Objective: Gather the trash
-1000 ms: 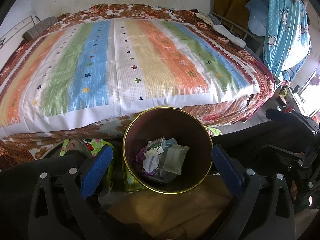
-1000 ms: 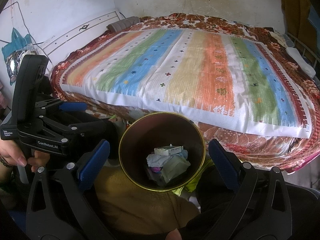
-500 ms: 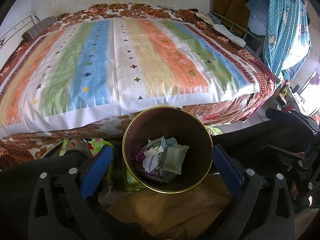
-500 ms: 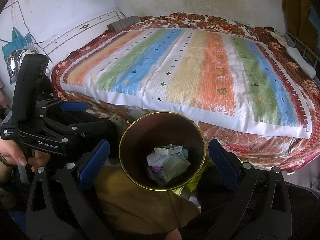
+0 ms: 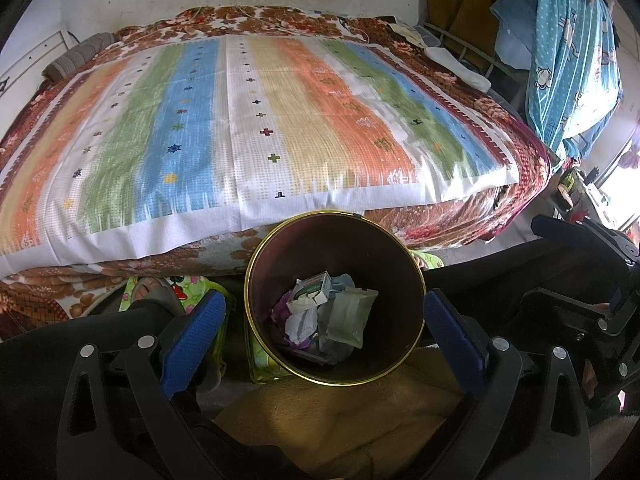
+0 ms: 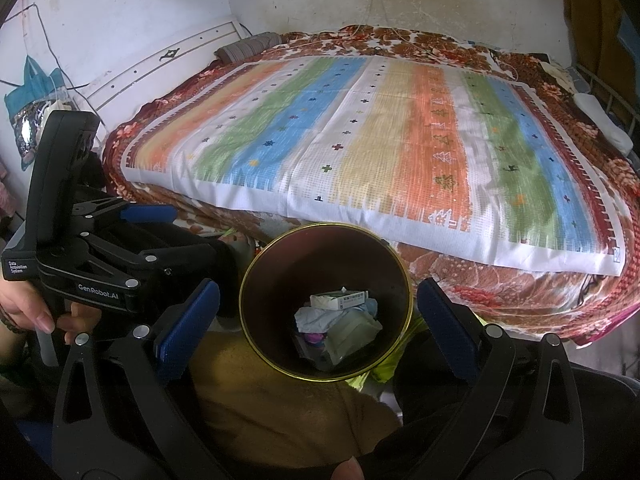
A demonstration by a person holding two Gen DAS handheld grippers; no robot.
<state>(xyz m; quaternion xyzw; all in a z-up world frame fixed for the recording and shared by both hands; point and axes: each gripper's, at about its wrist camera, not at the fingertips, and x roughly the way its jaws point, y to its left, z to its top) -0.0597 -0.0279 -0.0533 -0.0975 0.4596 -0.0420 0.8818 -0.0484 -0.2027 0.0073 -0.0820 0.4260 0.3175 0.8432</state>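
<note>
A dark round trash bin with a gold rim (image 5: 256,280) stands on the floor at the foot of the bed, also in the right wrist view (image 6: 250,280). Inside lies trash: a small white box (image 5: 310,293), crumpled paper (image 5: 300,322) and a pale green packet (image 5: 348,314); the box (image 6: 340,300) and packet (image 6: 352,330) show in the right view too. My left gripper (image 5: 322,330) is open and empty, jaws wide above the bin. My right gripper (image 6: 316,322) is open and empty, also over the bin. The left gripper's body (image 6: 92,264) shows at the left of the right view.
A bed with a striped colourful cover (image 5: 248,120) fills the view beyond the bin. Clothes (image 5: 568,52) hang at the right. A brown cloth (image 5: 340,424) lies under the grippers. Green slippers (image 5: 168,288) lie left of the bin. A bag (image 6: 36,112) hangs on the left wall.
</note>
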